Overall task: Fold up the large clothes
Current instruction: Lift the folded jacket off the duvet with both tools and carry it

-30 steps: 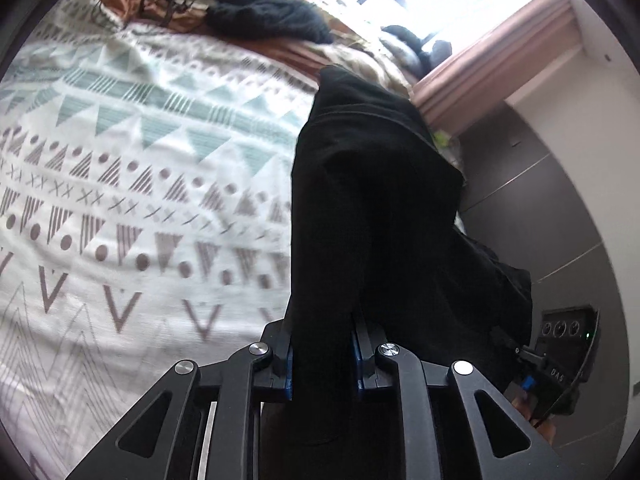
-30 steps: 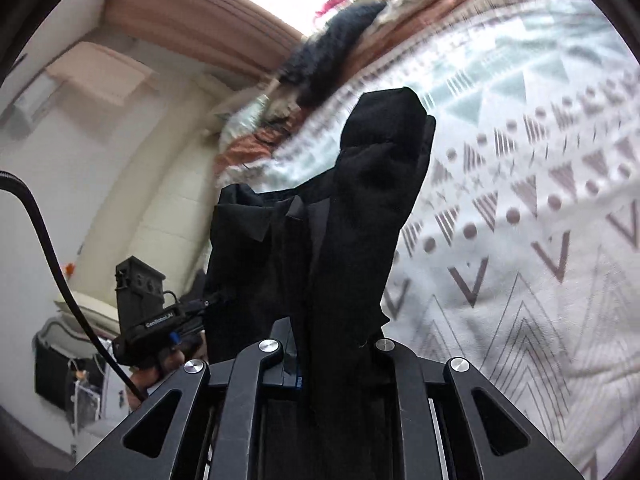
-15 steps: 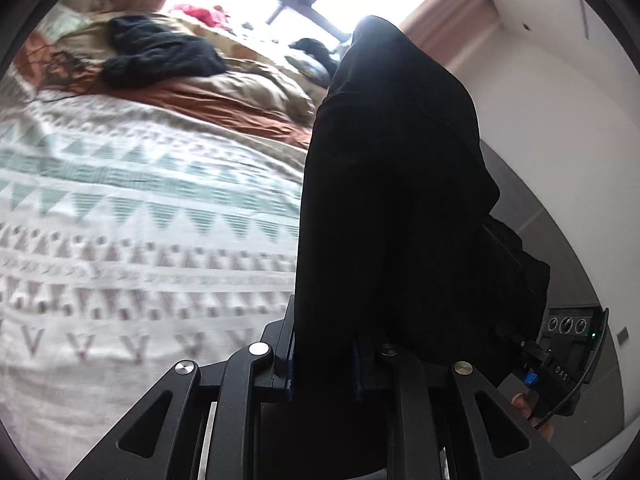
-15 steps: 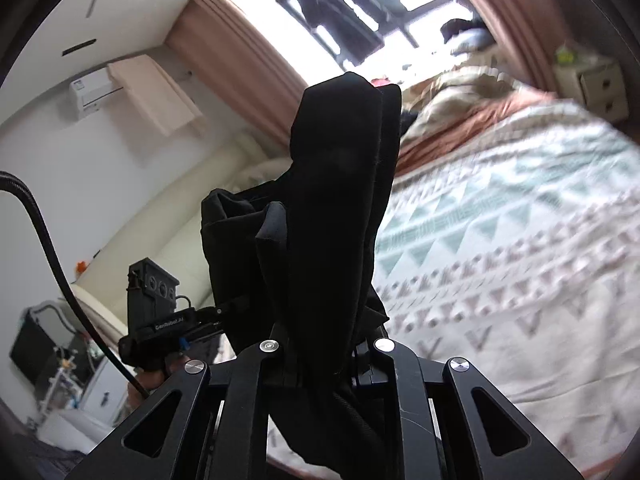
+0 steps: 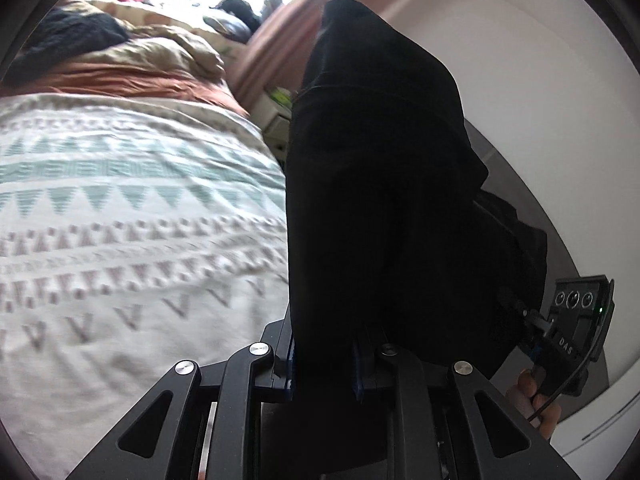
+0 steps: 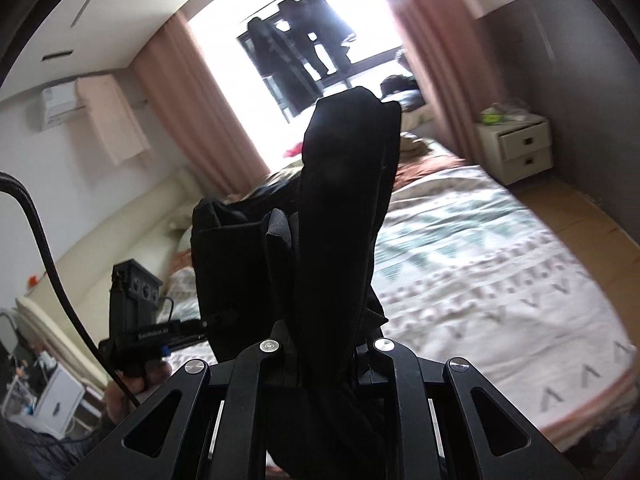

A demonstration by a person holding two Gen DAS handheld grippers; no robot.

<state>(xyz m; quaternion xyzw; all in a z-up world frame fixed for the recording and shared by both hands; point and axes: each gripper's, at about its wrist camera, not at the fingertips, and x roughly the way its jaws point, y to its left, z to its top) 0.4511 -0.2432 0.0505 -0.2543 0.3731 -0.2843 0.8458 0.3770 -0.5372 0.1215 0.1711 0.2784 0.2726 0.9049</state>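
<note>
Black cloth, the large garment [image 5: 376, 184], hangs in the air above the bed [image 5: 132, 216], pinched between the closed jaws of the left hand-held gripper [image 5: 324, 360] and the right hand-held gripper [image 6: 326, 346]. Spreading looks to be the step in hand (no fold yet); next, lower it flat onto the bed.

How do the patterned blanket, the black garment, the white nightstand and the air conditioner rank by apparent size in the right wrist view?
1. Patterned blanket
2. Black garment, close to the camera, so it looks enlarged
3. White nightstand
4. Air conditioner
</note>
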